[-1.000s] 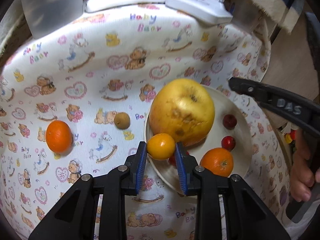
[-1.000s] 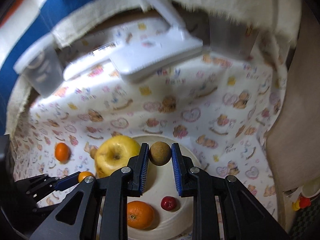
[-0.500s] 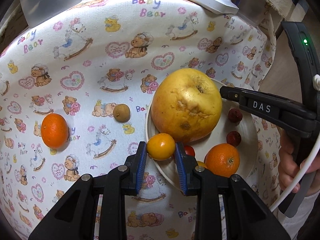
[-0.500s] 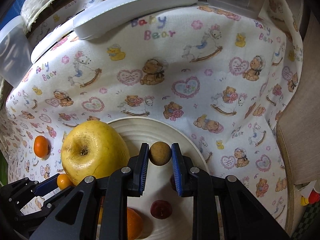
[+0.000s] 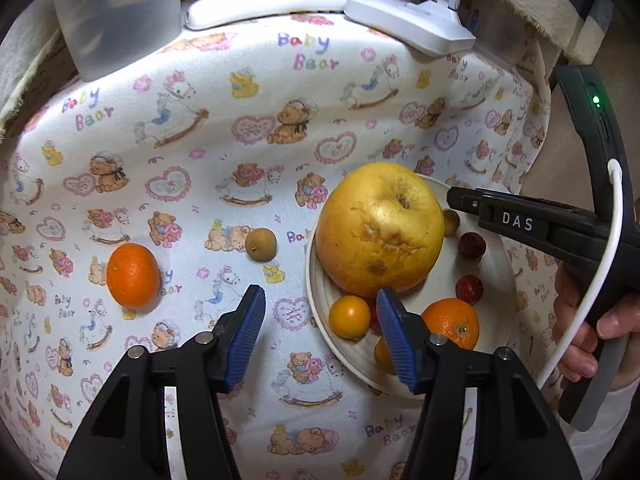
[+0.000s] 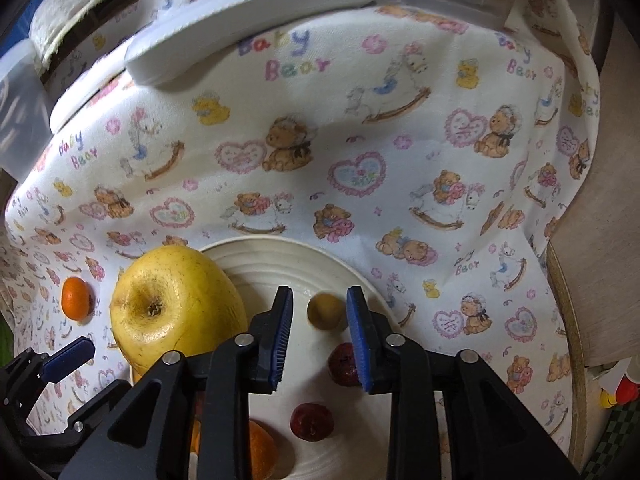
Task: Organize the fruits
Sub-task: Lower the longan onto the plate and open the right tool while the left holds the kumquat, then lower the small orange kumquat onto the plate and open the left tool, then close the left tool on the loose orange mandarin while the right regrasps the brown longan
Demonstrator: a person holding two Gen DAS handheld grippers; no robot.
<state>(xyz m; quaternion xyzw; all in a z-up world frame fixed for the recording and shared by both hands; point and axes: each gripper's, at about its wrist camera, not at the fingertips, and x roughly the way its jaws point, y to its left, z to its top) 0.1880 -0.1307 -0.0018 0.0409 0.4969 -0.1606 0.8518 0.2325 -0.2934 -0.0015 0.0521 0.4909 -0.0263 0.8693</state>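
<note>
Now both grippers opening over plate: left gripper freeing small yellow-orange fruit, right gripper freeing brown fruit, grouping fruit there

Printed cloth table cover matt; ribbed plate glossy; big yellow fruit rough, blemished.

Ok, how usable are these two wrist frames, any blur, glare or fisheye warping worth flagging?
Left wrist view: sharp at the centre, the big yellow pomelo-like fruit crisp; strong barrel bend along the printed baby-bear cloth edges; the translucent plastic tub is smeared with glare. Right wrist view: the white plastic lamp base at top looks soft and overexposed; dark vignette in the corners.
</note>
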